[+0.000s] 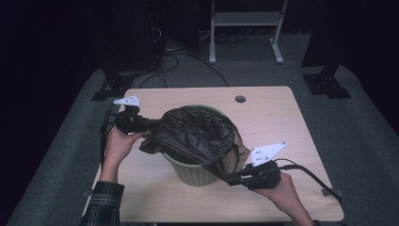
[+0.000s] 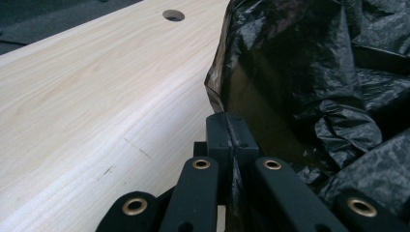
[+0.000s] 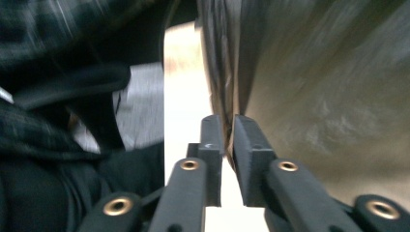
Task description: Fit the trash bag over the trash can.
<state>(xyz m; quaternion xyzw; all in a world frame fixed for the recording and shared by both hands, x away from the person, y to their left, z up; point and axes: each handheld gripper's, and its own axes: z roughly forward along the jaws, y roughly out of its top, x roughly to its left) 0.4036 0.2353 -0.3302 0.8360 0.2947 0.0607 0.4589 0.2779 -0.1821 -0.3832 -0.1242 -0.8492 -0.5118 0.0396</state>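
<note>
black bag in green bin

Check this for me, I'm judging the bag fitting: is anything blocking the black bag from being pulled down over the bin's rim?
Nothing visible does. The black bag already drapes the green bin, the left gripper pinching its edge, the right gripper around its stretched side.

The left gripper and right gripper are black, each with a grey three-cornered plate on top and a black cable. Gold rings dot the jaws. The sleeve is dark checked cloth.
</note>
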